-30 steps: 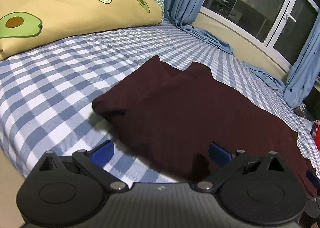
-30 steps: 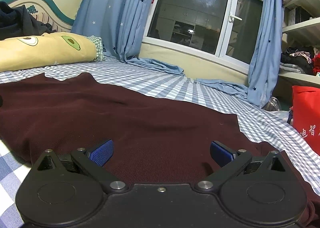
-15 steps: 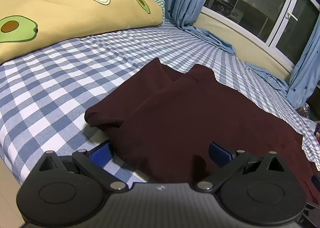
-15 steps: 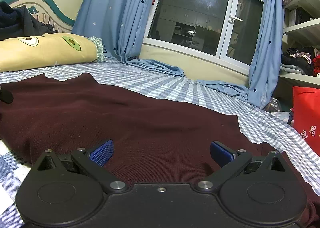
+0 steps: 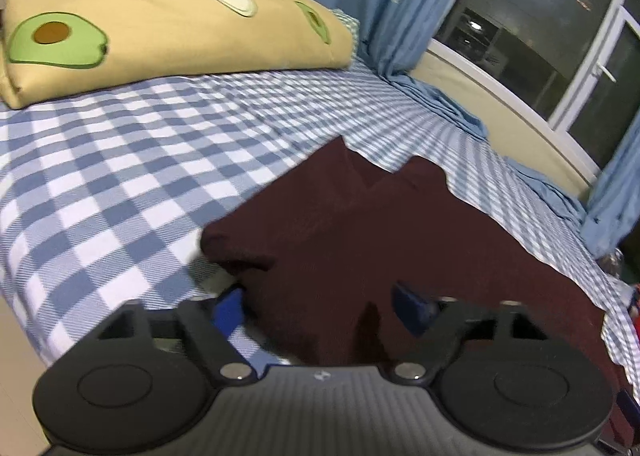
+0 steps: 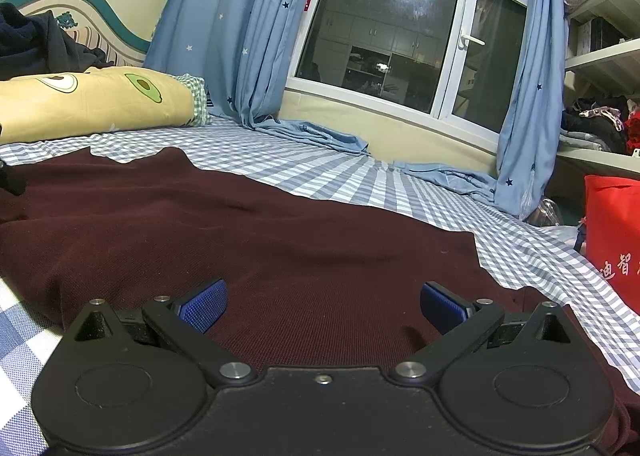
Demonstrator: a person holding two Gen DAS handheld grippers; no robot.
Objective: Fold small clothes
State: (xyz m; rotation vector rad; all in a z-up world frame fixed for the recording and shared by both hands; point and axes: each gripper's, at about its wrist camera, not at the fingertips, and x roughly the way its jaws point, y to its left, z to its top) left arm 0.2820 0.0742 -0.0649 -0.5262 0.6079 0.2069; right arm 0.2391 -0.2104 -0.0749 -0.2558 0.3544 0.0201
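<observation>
Near the bed's (image 5: 120, 160) front edge, both claws, left claw (image 5: 320, 306) and right claw (image 6: 323, 306), gape apart over the maroon shirt (image 6: 280, 240); pinching sheet too would drag it.

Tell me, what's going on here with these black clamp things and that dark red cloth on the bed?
A person holds a two-finger gripper in each hand to fold a dark maroon knit garment spread on the blue-and-white checked bedsheet. The left gripper is at the garment's near edge beside its sleeve, jaws open with cloth between them. The right gripper sits low over the garment, also open. Nothing is gripped yet, and no fold shows. A yellow avocado-print pillow lies behind.
</observation>
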